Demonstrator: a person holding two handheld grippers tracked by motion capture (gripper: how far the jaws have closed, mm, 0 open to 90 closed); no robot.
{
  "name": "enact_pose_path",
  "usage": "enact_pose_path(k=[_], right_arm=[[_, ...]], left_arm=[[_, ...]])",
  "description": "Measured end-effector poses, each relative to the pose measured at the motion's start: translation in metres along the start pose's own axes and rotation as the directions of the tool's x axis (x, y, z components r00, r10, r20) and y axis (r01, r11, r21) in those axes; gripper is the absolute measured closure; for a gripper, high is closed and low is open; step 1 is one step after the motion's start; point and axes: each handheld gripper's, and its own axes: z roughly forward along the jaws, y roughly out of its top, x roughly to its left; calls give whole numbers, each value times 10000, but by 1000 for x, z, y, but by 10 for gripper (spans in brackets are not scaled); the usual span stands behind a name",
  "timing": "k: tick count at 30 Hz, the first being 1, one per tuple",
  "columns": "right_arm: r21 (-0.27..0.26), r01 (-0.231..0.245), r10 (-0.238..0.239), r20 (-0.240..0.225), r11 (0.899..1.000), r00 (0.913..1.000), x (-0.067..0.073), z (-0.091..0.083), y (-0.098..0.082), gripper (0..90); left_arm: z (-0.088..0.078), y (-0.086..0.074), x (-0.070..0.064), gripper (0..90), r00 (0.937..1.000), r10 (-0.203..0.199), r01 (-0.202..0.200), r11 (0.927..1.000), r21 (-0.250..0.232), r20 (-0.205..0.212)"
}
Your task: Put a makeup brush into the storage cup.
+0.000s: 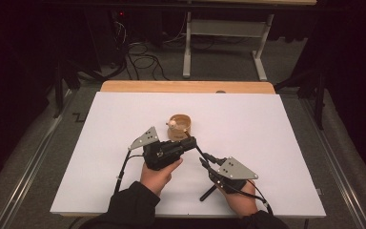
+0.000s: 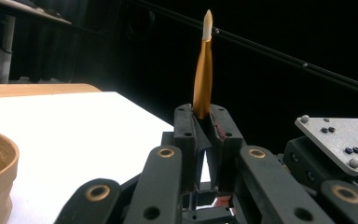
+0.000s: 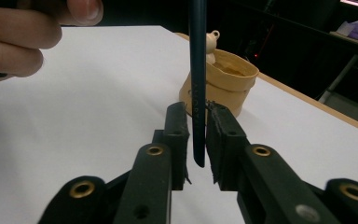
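On the white table [image 1: 267, 143], the wooden cup [image 1: 180, 125] stands at the high view's centre. Just below it, the left gripper [image 2: 204, 116] clamps an orange stick [image 2: 203, 70] upright. The right gripper [image 3: 198, 116] brackets a dark rod [image 3: 197, 56], lower centre; whether its pads press I cannot tell. Probably a carry step: next, line a tip up over the rim.

My table [image 1: 181, 87] is wood, showing along its far edge, with a white board [image 1: 248, 143] laid flat over nearly all of it, and on that board, near its middle, stands a small tan cup [image 1: 180, 126].
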Motion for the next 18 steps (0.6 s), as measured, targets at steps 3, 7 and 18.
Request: enact_pose_path(k=[3,7,18], right_arm=[[-30,-2,2,-56,10000,10000,0,0,0,712],[-177,-176,171,-280,9997,9995,0,-1,2,574],[-242,-930,919,-440,9954,9948,-5,-4,5,144]], left_arm=[[-1,1,0,835,10000,43,-43,10000,5,-37],[-2,2,0,835,9996,195,-194,9998,78,-179],[-11,8,0,835,9910,956,-911,9945,514,-939]])
